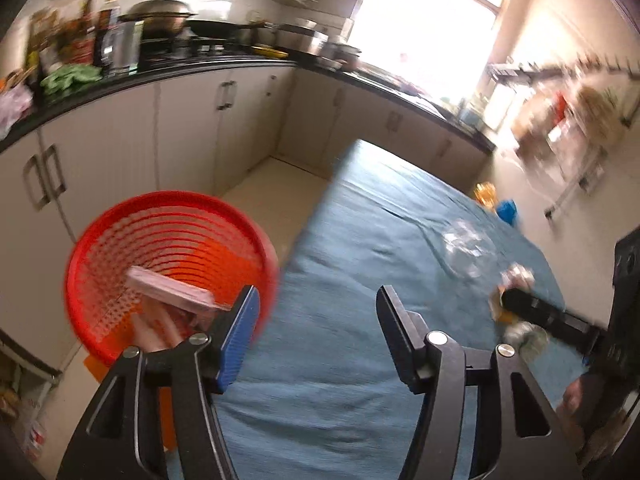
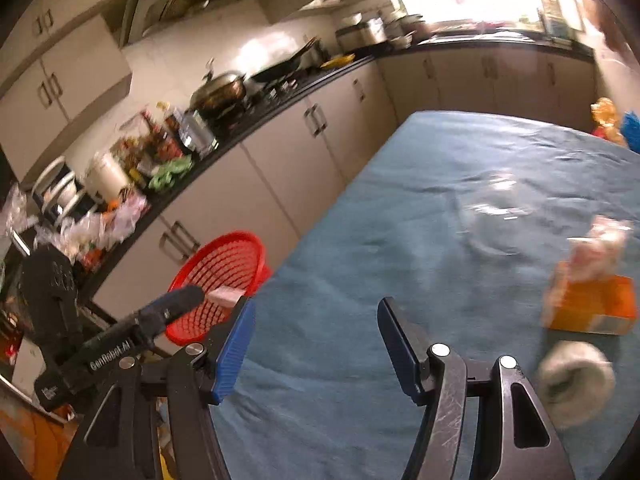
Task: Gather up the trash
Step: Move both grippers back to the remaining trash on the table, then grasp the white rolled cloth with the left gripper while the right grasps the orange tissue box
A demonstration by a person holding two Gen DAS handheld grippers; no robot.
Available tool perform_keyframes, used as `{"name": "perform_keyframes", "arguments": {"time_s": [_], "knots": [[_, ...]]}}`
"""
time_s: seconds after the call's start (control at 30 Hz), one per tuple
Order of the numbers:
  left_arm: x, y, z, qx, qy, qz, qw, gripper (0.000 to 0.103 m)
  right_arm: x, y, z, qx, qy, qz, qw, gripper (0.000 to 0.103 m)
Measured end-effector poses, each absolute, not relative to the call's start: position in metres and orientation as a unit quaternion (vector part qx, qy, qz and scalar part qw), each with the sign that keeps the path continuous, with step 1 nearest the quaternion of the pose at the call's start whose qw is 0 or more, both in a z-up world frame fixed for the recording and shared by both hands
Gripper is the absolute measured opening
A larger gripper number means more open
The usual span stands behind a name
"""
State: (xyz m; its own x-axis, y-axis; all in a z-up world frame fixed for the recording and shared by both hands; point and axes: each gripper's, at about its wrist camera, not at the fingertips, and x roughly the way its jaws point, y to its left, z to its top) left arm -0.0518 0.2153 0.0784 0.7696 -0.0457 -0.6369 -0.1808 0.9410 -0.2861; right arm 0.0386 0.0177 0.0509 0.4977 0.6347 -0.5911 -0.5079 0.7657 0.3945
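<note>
A red mesh basket [image 1: 86, 248] stands on the floor left of the blue-covered table [image 1: 360, 320], with a pink flat box [image 1: 172, 292] inside it. My left gripper [image 1: 316, 296] hangs open over the table's left edge beside the basket, nothing between its fingers. My right gripper [image 2: 316, 306] is open and empty above the cloth. To its right lie an orange box [image 2: 592, 308] with a crumpled wrapper [image 2: 600, 248] on it, a whitish wad [image 2: 576, 384] and a clear plastic piece [image 2: 496, 208]. The left gripper [image 2: 192, 296] shows beside the basket [image 2: 240, 240].
A black kitchen counter [image 1: 168, 74] with pots, bottles and a green bag runs along the far wall over white cabinets [image 1: 120, 152]. Pale floor [image 1: 276, 196] lies between cabinets and table. Yellow and blue items [image 1: 496, 200] sit past the table's far right corner, beside a metal rack [image 1: 568, 148].
</note>
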Motion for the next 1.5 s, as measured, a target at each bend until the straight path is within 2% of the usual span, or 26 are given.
{"name": "perform_keyframes", "arguments": {"time_s": [0.17,0.27,0.37,0.47,0.67,0.9,0.93,0.97,1.0,1.1,1.17,1.37,1.5], "knots": [[-0.037,0.156,0.084,-0.127,0.360,-0.011,0.924,0.068,0.050,-0.057,0.061,0.105,0.352,0.273,0.889,0.068],[-0.028,0.120,0.084,-0.116,0.378,-0.045,0.917,0.079,0.067,-0.107,0.059,0.113,0.364,0.220,0.898,0.067],[-0.020,0.084,0.082,-0.104,0.395,-0.078,0.909,0.080,0.083,-0.153,0.053,0.128,0.368,0.203,0.898,0.067],[-0.008,0.036,0.073,-0.085,0.424,-0.114,0.895,0.089,0.091,-0.192,0.038,0.163,0.365,0.177,0.899,0.067],[0.021,-0.039,0.045,-0.025,0.465,-0.124,0.876,0.090,0.104,-0.232,0.017,0.252,0.383,0.176,0.871,0.067],[0.046,-0.076,0.020,0.027,0.457,-0.095,0.884,0.090,0.112,-0.233,0.007,0.265,0.395,0.171,0.863,0.067],[0.047,-0.076,0.019,0.028,0.451,-0.087,0.888,0.089,0.115,-0.230,0.004,0.266,0.399,0.176,0.860,0.064],[0.048,-0.075,0.018,0.029,0.445,-0.079,0.891,0.083,0.118,-0.228,0.001,0.264,0.401,0.179,0.859,0.060],[0.049,-0.073,0.017,0.028,0.444,-0.082,0.892,0.071,0.122,-0.225,-0.001,0.260,0.403,0.180,0.859,0.058],[0.051,-0.061,0.016,0.005,0.449,-0.091,0.889,0.048,0.131,-0.218,-0.011,0.255,0.407,0.183,0.858,0.053],[0.049,-0.051,0.020,-0.002,0.443,-0.097,0.891,0.043,0.139,-0.215,-0.017,0.256,0.409,0.182,0.857,0.049],[0.042,0.002,0.030,-0.026,0.411,-0.060,0.909,0.043,0.149,-0.206,-0.030,0.258,0.424,0.204,0.844,0.045],[0.041,0.041,0.034,-0.052,0.397,-0.020,0.916,0.043,0.139,-0.190,-0.029,0.241,0.465,0.261,0.811,0.045]]}}
